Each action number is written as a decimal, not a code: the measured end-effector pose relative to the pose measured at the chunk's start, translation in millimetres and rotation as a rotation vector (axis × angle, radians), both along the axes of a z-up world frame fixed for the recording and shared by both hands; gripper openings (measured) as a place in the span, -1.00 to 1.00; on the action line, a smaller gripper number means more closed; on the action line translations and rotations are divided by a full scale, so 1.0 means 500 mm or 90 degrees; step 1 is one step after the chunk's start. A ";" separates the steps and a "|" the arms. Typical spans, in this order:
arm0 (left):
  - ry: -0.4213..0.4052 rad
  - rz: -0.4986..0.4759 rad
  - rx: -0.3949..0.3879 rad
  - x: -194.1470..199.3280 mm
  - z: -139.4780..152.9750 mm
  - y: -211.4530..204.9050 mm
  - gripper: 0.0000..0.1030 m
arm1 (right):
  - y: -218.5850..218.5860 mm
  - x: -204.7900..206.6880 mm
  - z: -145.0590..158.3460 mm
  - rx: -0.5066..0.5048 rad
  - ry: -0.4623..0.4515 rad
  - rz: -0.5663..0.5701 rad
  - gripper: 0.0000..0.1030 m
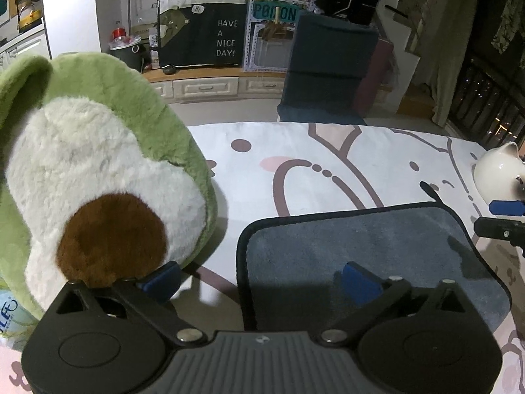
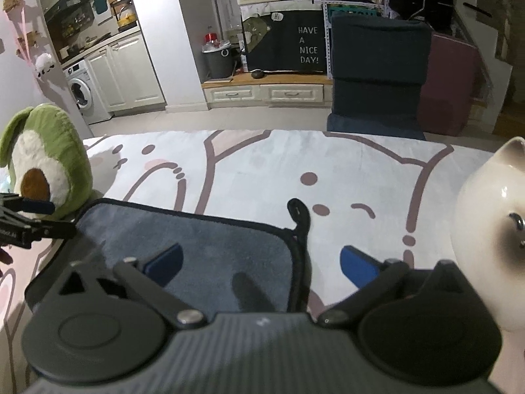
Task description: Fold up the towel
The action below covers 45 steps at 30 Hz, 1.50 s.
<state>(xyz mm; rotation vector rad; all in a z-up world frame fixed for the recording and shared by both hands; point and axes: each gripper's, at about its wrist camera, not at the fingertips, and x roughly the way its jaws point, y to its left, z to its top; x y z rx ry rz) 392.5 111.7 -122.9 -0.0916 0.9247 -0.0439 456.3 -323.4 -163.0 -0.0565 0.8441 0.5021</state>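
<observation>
A grey towel with black trim (image 1: 370, 246) lies flat on a patterned white cloth; it also shows in the right wrist view (image 2: 210, 256), with a black hanging loop (image 2: 300, 213) at its far right corner. My left gripper (image 1: 262, 279) is open and empty, straddling the towel's left edge. My right gripper (image 2: 262, 262) is open and empty, straddling the towel's right edge. Each gripper's blue fingertip shows in the other's view: the right one (image 1: 507, 207) and the left one (image 2: 37, 206).
A green avocado plush (image 1: 88, 177) stands just left of the towel, touching my left finger; it also shows in the right wrist view (image 2: 49, 164). A white ceramic cat (image 2: 489, 229) stands right of the towel. Beyond the table edge are a dark chair (image 2: 377, 75) and cabinets.
</observation>
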 end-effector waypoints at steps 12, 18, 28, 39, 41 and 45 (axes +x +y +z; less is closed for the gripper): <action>-0.024 0.020 0.000 -0.023 0.045 -0.014 1.00 | -0.007 -0.017 0.027 0.014 0.007 -0.018 0.99; -0.037 0.018 -0.003 -0.040 0.075 -0.029 1.00 | -0.010 -0.038 0.050 0.011 0.006 -0.034 0.99; -0.055 0.014 -0.006 -0.088 0.116 -0.063 1.00 | -0.017 -0.088 0.090 0.006 -0.016 -0.041 0.99; -0.084 0.019 0.000 -0.158 0.175 -0.098 1.00 | -0.036 -0.161 0.134 0.006 -0.038 -0.047 0.99; -0.087 0.019 0.002 -0.170 0.182 -0.102 1.00 | -0.040 -0.174 0.141 0.009 -0.043 -0.047 0.99; -0.091 0.016 0.006 -0.196 0.195 -0.112 1.00 | -0.048 -0.199 0.153 0.011 -0.047 -0.046 0.99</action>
